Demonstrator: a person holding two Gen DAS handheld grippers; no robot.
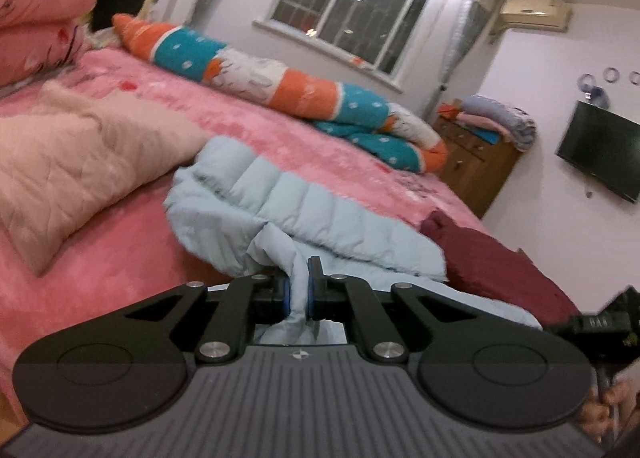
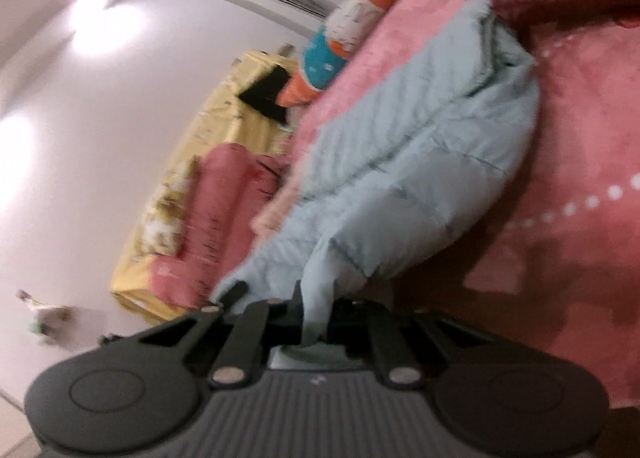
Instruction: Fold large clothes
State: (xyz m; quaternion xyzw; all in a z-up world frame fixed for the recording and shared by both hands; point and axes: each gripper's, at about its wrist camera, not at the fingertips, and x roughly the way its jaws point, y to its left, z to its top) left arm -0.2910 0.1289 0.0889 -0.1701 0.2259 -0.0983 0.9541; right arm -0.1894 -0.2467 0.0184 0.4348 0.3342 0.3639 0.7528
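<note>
A pale blue quilted jacket (image 1: 304,209) lies bunched on the pink bed (image 1: 240,125). My left gripper (image 1: 298,294) is shut on a fold of its thin edge, and the fabric runs up between the blue pads. In the tilted, blurred right wrist view the same pale blue jacket (image 2: 420,161) stretches away over the pink bed (image 2: 580,137). There my right gripper (image 2: 316,318) is shut on another pinch of its hem. Part of the right gripper and a hand show at the right edge of the left wrist view.
A dark red garment (image 1: 492,262) lies right of the jacket. A beige quilted pillow (image 1: 80,161) lies to its left, and a rolled orange and teal quilt (image 1: 280,77) lies along the far side. Stacked pink pillows (image 1: 40,9), a wooden dresser (image 1: 476,165) and a wall television (image 1: 604,153) stand around.
</note>
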